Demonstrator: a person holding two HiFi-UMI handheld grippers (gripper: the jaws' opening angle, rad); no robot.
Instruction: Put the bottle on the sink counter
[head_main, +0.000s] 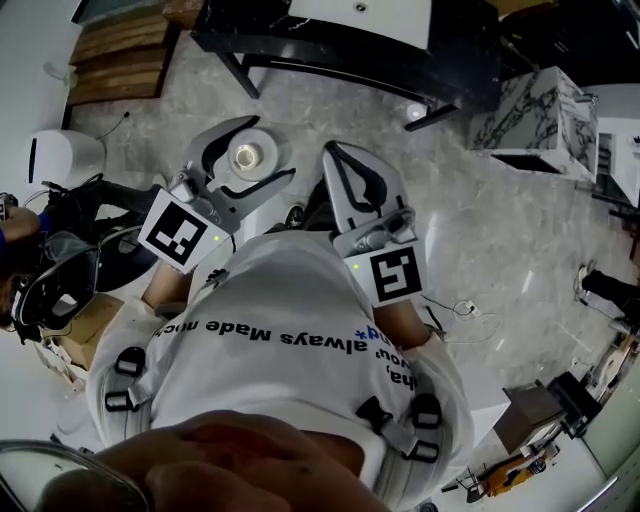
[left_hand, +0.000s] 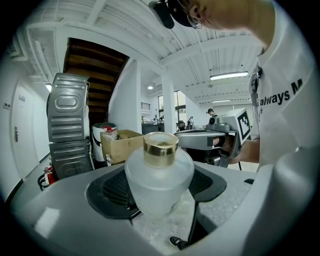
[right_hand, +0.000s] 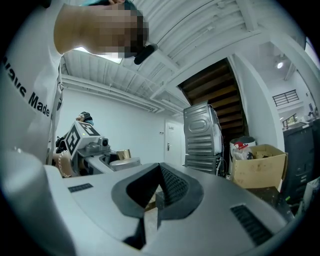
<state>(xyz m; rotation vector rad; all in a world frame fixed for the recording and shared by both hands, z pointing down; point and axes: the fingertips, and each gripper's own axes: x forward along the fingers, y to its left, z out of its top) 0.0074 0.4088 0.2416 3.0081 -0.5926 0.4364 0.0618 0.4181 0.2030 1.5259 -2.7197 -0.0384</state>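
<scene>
While the left gripper (head_main: 268, 150) hangs at chest height over the grey stone floor (head_main: 480, 220), its jaws stand moderately apart and clasp the bottle (left_hand: 159, 175) by its frosted, rounded body, one dark pad on each side (the gold cap (left_hand: 160, 149) points away from the gripper, along the jaws). The bottle therefore sits in the air, in the grasp, on no surface. To its right the right gripper (head_main: 335, 155) is carried alongside with its jaws brought together, their ribbed pads meeting, nothing between them. Further right and ahead stands a dark-framed unit with a pale top (head_main: 330, 40), and beyond it a veined marble block (head_main: 535, 110); whether either is the sink counter cannot be told. The step in hand is judged to be the carry: bottle taken up, placement not yet made. The next move calls for bringing the bottle over the counter, lowering it base first until it stands, then parting the left jaws.
</scene>
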